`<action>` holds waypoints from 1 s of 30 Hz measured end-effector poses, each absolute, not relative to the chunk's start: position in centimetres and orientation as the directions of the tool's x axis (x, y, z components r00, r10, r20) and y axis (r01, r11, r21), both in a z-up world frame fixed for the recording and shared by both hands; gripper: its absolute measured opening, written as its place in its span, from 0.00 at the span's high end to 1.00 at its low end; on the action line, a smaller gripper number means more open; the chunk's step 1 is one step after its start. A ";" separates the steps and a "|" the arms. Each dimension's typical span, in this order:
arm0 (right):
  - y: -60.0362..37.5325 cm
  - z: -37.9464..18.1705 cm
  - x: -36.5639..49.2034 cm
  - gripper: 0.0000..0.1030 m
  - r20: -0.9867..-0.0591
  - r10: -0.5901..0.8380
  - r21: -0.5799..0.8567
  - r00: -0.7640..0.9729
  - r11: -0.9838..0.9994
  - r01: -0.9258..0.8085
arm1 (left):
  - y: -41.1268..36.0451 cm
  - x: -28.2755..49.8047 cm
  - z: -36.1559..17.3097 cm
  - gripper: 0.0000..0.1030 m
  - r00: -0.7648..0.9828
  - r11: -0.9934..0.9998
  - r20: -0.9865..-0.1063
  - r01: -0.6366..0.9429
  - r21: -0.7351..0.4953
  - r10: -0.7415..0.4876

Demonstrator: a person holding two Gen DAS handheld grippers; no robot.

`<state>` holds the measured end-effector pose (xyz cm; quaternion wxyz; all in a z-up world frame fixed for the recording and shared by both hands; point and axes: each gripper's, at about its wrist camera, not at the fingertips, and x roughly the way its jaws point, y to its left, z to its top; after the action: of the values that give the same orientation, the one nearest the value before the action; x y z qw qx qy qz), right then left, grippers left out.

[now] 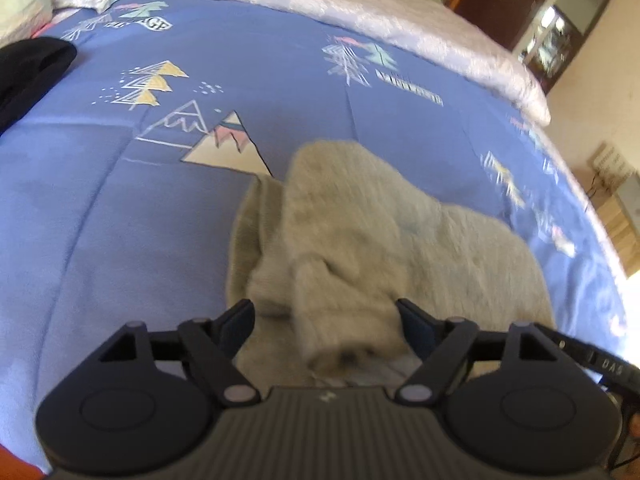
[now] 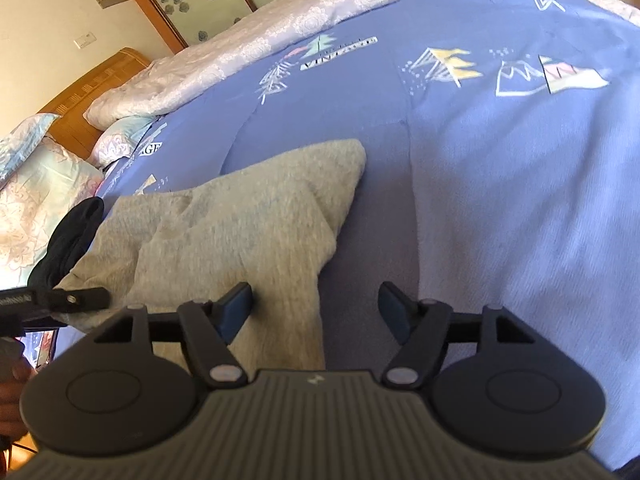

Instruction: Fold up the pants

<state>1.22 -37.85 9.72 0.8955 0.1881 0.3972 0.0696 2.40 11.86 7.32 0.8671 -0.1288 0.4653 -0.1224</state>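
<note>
Left gripper (image 1: pixel 325 322) nearest the lens in its own view: jaws spread wide, a rolled hem of the grey pants (image 1: pixel 360 248) lying between the pads but not pinched — the cloth looks let go, resting under its own weight. Right gripper (image 2: pixel 316 308) likewise stands open; its left pad sits over the near edge of the pants (image 2: pixel 240 232), its right pad over bare blue quilt (image 2: pixel 500 200), nothing clamped. Judgement: both ends freed together, as suits laying down a fold just made. The pants lie bunched on the bed in a doubled heap, upper layer skewed over the lower and edges not squared — folding looks partway, with a tidy or another fold likely needed. In the right view the tip of the left gripper (image 2: pixel 76 298) shows at the pants' far side, so the two tools bracket the garment. Beyond the heap, a dark garment (image 1: pixel 28 76) lies apart. Farther off, a pale floral comforter (image 1: pixel 360 4) is pushed along the quilt's far edge, leaving room to work, and pillows (image 2: pixel 44 196) sit by the wooden headboard (image 2: pixel 92 84).
</note>
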 end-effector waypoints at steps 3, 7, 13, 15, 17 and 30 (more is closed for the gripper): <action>-38.5 10.0 1.4 0.29 -0.671 0.285 0.411 0.684 0.911 0.024 | 13.3 2.8 8.1 0.13 0.561 0.924 -0.753 0.063 -0.377 -0.345; -38.8 9.9 1.7 0.28 -0.671 0.299 0.431 0.679 0.902 0.029 | 13.4 4.0 7.9 0.09 0.543 0.912 -0.753 0.065 -0.404 -0.372; -38.3 9.4 2.1 0.28 -0.686 0.316 0.432 0.655 0.902 0.017 | 12.3 5.0 4.4 0.05 0.441 0.894 -0.789 0.078 -0.441 -0.428; -38.2 9.1 2.2 0.26 -0.689 0.326 0.438 0.648 0.899 0.014 | 11.8 4.7 3.1 0.01 0.423 0.885 -0.787 0.088 -0.458 -0.449; -38.2 8.8 2.4 0.22 -0.689 0.337 0.450 0.642 0.893 0.016 | 11.0 3.9 3.1 0.01 0.451 0.900 -0.784 0.124 -0.419 -0.427; -34.9 10.4 3.2 0.74 -0.674 0.377 0.399 0.636 0.909 -0.116 | 9.0 2.5 7.3 0.80 0.516 0.863 -0.695 0.228 -0.452 -0.500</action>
<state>3.21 -34.85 10.41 0.8898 0.1615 0.4037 0.1386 2.53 8.98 7.29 0.8570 -0.1535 0.4437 -0.2125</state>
